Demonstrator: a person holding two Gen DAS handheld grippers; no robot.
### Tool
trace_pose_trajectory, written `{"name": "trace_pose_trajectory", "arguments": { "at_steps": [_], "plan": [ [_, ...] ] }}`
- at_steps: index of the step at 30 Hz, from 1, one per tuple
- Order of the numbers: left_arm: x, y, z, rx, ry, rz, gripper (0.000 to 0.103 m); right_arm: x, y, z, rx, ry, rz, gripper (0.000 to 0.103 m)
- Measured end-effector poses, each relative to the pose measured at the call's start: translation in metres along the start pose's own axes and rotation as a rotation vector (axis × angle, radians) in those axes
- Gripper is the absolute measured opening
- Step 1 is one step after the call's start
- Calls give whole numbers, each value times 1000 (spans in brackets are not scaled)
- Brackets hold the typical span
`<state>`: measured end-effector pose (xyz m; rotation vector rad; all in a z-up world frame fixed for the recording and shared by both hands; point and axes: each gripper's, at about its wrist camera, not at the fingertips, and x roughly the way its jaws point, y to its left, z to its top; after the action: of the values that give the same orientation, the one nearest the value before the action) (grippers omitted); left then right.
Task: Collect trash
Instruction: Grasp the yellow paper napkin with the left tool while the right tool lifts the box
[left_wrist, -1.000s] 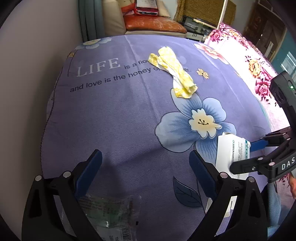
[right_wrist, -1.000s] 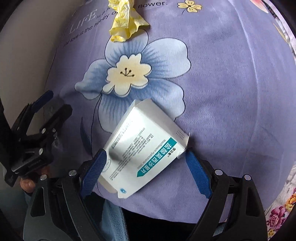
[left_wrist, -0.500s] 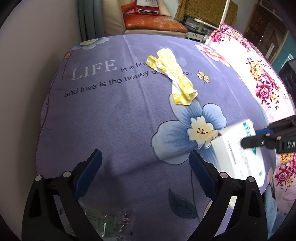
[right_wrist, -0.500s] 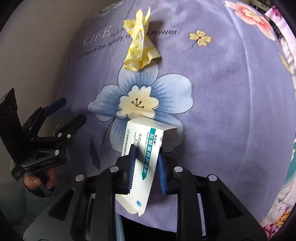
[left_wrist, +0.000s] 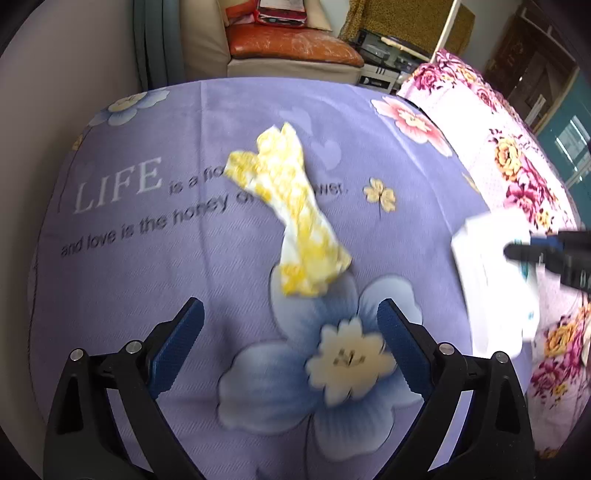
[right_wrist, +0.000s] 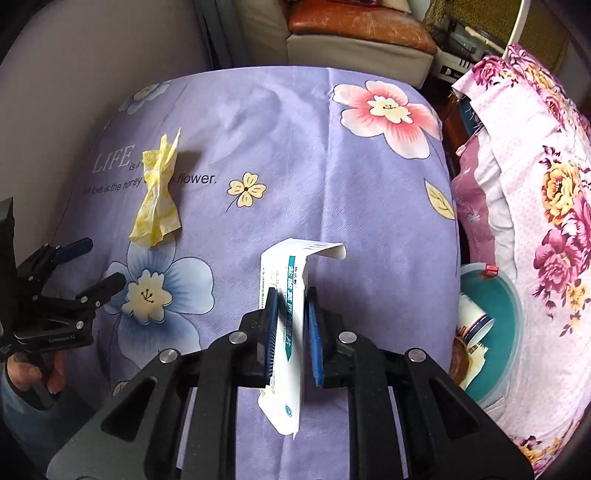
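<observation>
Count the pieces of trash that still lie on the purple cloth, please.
1. A crumpled yellow wrapper lies over the printed words, far left. The white medicine box is off the purple cloth, held by the right tongs. More may lie out of view.

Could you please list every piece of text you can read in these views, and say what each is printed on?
"LIFE" – on the purple bedspread.
"and love is the honey o…" – same bedspread, partly hidden by the yellow wrapper.
"flower." – same bedspread.
The white box in the right gripper: teal and small print, unreadable.
The left gripper: label too small.
</observation>
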<state>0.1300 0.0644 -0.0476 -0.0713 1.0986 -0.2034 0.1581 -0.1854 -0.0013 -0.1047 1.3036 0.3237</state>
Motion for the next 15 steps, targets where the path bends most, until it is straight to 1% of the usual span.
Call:
{"name": "trace_pose_trajectory", "arguments": {
  "at_steps": [1, 2, 3, 4, 5, 7, 8, 9, 10, 11, 12, 13, 14, 15],
  "plan": [
    [4, -2, 5, -2, -5, 0, 94, 4, 1, -2, -14, 18, 22, 16],
    [8, -5, 9, -3, -7, 1, 90, 10, 2, -4, -23, 40, 48, 20],
    [13, -7, 13, -4, -5, 0, 87, 10, 0, -5, -25, 47, 54, 22],
    [18, -9, 18, -5, 3, -4, 80, 16, 0, -7, -29, 62, 67, 22],
    [23, -10, 22, -8, 11, -6, 74, 16, -4, -8, -29, 65, 70, 25],
    [32, -10, 30, -13, 22, -1, 67, 23, -10, -8, -16, 90, 94, 29],
    [36, -11, 32, -16, 24, 6, 63, 24, -6, -10, -15, 94, 97, 32],
    [38, -11, 34, -16, 22, 15, 59, 28, -5, -11, -13, 101, 101, 33],
    [40, -11, 35, -11, 19, 29, 50, 32, -5, -9, -13, 114, 102, 35],
    [41, -12, 35, -3, 13, 44, 36, 36, -6, -8, -9, 120, 107, 42],
    [42, -12, 35, 1, 16, 43, 25, 35, -4, -8, -7, 121, 107, 50],
    [42, -9, 35, -6, 19, 35, 14, 35, -5, -10, -9, 125, 104, 51],
    [40, -9, 34, -9, 14, 34, 11, 35, -5, -17, -14, 128, 104, 53],
    [39, -8, 32, -10, 10, 32, 9, 35, -4, -20, -19, 130, 103, 61]
  ]
}}
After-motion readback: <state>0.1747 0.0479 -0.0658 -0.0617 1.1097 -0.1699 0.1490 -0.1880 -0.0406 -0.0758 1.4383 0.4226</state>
